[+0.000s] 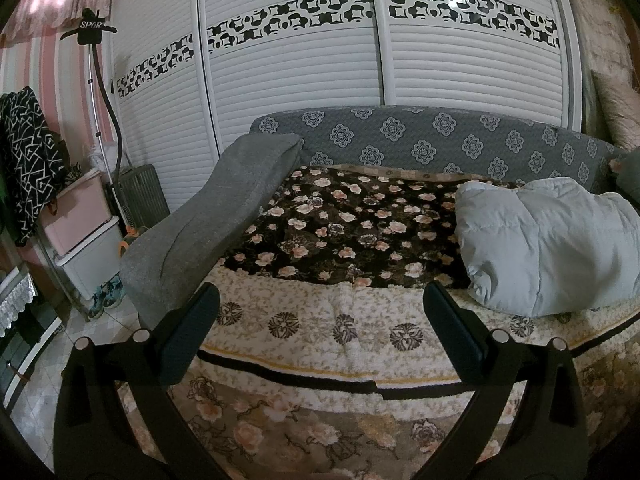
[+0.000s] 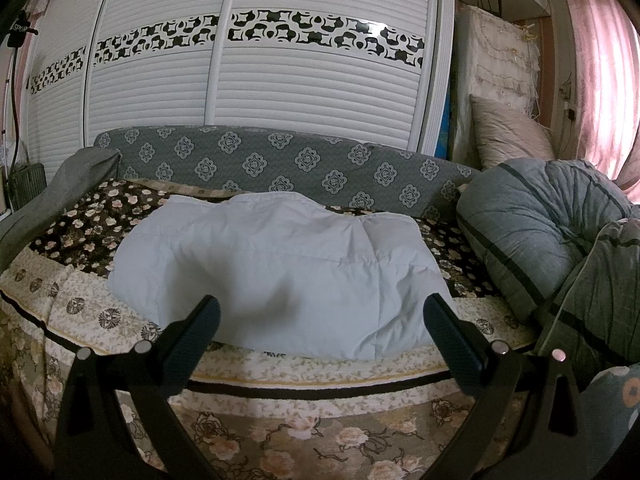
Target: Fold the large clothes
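A pale blue-white padded garment (image 2: 280,268) lies bunched on the floral bed cover (image 2: 80,216), folded into a thick bundle. It also shows at the right of the left wrist view (image 1: 548,244). My right gripper (image 2: 320,320) is open and empty, just in front of the garment's near edge. My left gripper (image 1: 320,312) is open and empty, over the cream border of the bed cover (image 1: 320,312), to the left of the garment.
A grey footboard pad (image 1: 208,220) runs along the bed's left side. A grey patterned backrest (image 2: 280,164) lines the far edge before white wardrobe doors (image 2: 260,80). Grey quilts (image 2: 532,224) pile at the right. Storage bins (image 1: 84,232) and a garment steamer (image 1: 100,80) stand at the left.
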A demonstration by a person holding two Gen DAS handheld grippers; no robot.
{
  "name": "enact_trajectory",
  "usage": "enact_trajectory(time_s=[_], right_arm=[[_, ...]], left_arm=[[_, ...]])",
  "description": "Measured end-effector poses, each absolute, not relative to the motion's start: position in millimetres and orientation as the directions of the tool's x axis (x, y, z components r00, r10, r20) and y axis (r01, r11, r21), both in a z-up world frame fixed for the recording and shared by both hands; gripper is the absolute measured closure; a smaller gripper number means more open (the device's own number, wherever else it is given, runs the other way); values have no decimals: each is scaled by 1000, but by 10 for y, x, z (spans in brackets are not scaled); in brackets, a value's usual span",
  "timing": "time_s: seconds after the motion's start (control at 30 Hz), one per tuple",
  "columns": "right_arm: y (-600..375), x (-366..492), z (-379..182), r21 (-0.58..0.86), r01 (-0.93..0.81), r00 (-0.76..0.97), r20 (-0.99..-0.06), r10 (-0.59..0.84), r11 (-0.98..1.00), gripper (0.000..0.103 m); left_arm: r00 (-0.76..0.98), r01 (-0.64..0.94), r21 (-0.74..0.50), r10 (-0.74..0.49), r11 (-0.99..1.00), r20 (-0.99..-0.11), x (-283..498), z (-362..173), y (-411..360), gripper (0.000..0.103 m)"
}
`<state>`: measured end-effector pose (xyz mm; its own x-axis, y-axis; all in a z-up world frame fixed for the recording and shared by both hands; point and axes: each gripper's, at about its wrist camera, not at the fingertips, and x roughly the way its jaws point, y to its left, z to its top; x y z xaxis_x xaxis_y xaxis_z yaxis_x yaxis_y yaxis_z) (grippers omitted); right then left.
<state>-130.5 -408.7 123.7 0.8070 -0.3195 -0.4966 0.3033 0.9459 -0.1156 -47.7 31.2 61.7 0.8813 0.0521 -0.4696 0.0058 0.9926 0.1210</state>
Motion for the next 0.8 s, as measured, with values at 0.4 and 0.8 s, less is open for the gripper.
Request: enact_trajectory(time_s=[0.4, 0.8], right_arm=[[-4083, -1312, 1226, -116, 302, 806, -499, -319, 946, 2], [-4097, -1312, 1219, -114, 303, 806, -499, -318, 946, 2]], left_arm=[[881, 8, 122, 51, 992, -470, -457, 609, 314, 3], [881, 11, 123, 49, 992, -471, -440, 597, 328, 3]])
